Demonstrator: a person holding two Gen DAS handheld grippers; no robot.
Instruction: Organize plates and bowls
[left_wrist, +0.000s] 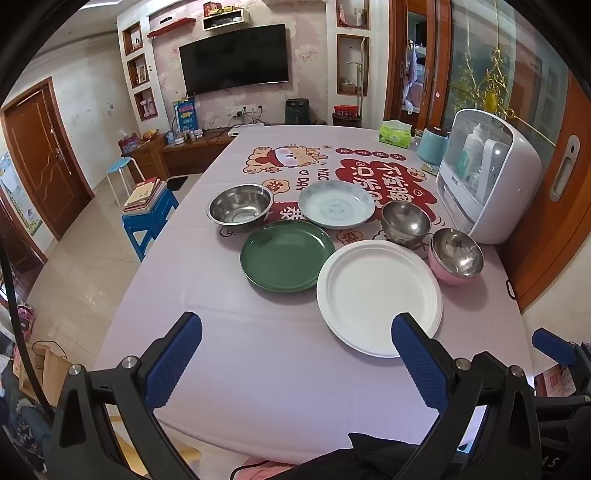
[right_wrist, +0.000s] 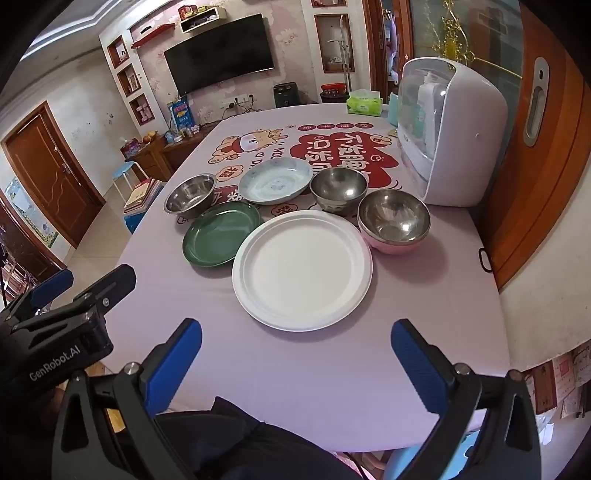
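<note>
Both the left tongs (left_wrist: 295, 350) and the right tongs (right_wrist: 295, 354) are held spread apart over the near edge of the counter (right_wrist: 332, 387), with nothing gripped. In the right wrist view, the white plate (right_wrist: 302, 269) is seen nearest, the green plate (right_wrist: 221, 233) at its 10 o'clock, the blue-patterned dish (right_wrist: 275, 181) at 12, and the pink-sided steel bowl (right_wrist: 393, 225) at 2. A wide steel bowl (right_wrist: 190, 199) and a small steel bowl (right_wrist: 339, 190) are set just behind.
</note>
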